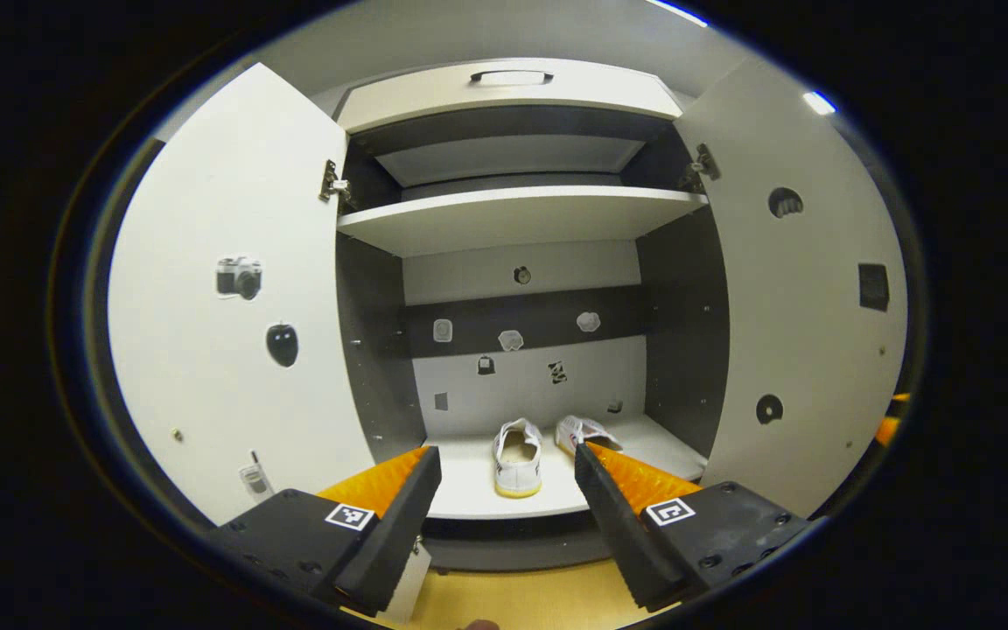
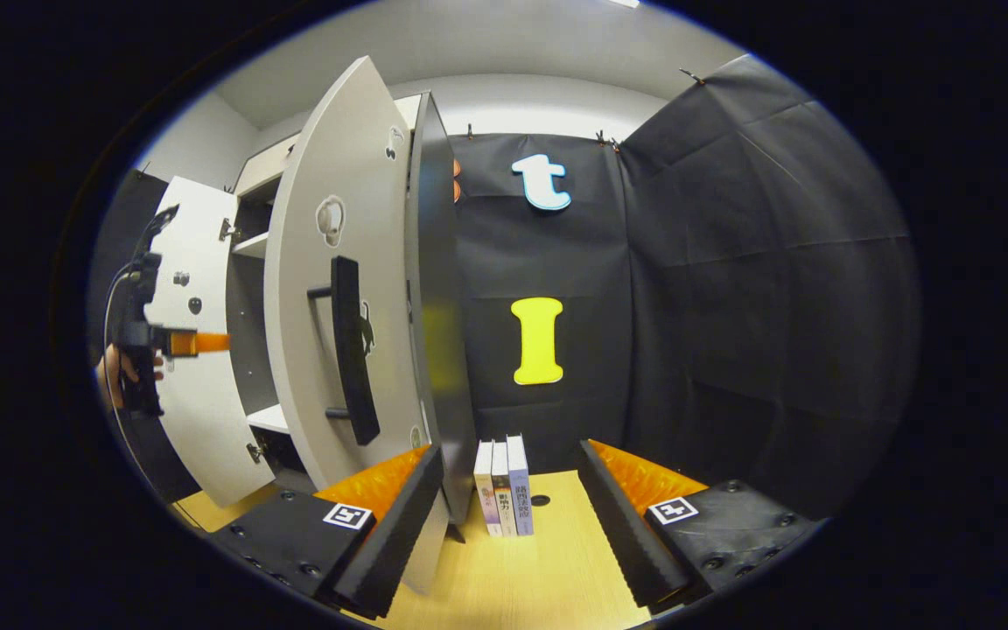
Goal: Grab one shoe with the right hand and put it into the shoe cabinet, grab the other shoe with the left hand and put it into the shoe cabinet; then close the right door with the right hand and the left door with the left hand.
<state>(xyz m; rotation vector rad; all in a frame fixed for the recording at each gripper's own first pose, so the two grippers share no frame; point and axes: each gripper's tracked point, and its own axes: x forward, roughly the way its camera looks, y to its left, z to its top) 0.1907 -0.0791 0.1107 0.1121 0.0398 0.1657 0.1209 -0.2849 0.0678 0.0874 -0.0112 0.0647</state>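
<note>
On the cabinet (image 1: 513, 96) floor, two unlabelled white shoes (image 1: 519, 456); both grippers' fingers (image 1: 399, 516) apart, empty.

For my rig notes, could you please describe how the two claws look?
Each claw, left and right, has two wedge-shaped fingers with ridged inner pads on black bolted blocks, each block carrying a small square black-and-white marker. A thin cable hangs by the far claw.

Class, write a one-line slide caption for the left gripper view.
Both white shoes sit on the shoe cabinet's bottom shelf, both doors open, the left gripper facing them with jaws apart.
</note>
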